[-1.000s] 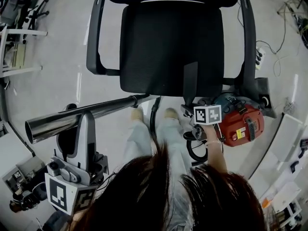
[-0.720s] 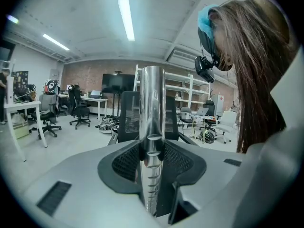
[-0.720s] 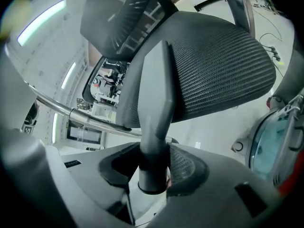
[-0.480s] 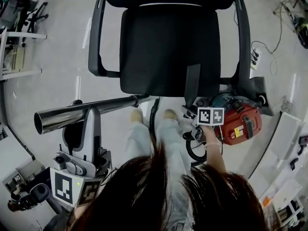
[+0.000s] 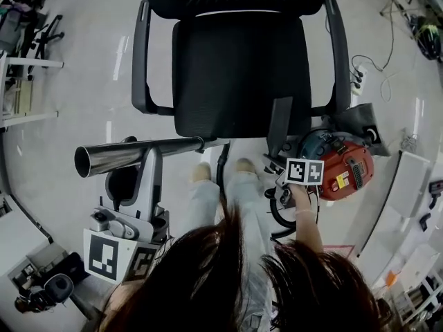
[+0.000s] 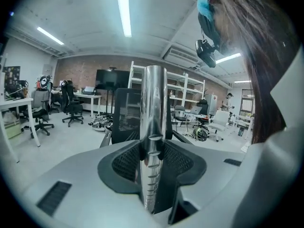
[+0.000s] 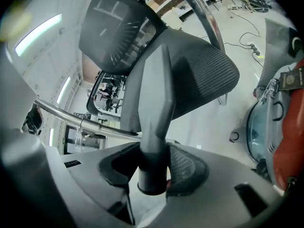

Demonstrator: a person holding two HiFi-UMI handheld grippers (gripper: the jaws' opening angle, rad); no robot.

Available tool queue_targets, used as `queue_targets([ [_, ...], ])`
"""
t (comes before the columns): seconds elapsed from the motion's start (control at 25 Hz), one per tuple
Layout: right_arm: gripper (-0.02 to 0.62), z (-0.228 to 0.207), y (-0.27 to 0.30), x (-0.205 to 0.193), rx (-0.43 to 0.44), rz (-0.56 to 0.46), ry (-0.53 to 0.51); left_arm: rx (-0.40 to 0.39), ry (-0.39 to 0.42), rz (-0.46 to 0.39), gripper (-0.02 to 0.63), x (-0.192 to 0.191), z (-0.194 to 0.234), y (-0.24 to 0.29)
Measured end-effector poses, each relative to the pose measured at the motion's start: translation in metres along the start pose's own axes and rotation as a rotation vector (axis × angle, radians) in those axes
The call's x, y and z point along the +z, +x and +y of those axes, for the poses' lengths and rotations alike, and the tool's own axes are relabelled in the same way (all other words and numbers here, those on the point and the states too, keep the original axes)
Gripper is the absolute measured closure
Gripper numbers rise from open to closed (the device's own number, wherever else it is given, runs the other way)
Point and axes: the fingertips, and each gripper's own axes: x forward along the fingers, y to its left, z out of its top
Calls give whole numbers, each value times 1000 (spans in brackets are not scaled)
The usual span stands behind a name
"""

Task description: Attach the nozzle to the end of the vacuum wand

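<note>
Two grippers, both clamped: our left gripper (image 6: 152, 151) grips the chrome vacuum wand (image 5: 138, 154) level before the chair (image 5: 239, 68); our right gripper (image 7: 152, 167) holds the grey nozzle (image 5: 279, 126), apart from the wand's open end

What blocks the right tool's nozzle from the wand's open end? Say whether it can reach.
Probably yes. Nothing covers the wand's open end, but the right tool with the nozzle sits beyond the person's legs, and the left tool grips the wand behind that end.
</note>
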Motion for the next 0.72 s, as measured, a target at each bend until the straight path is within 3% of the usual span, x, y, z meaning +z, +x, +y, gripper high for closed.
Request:
queue_targets([
  [0.44,410,46,-14,-18,2,-45,12,-143,-3,4,451,4,-2,-5],
  [0.72,410,74,-26,-35,14,-71,20,-187,2,11,451,6,-6,-10],
])
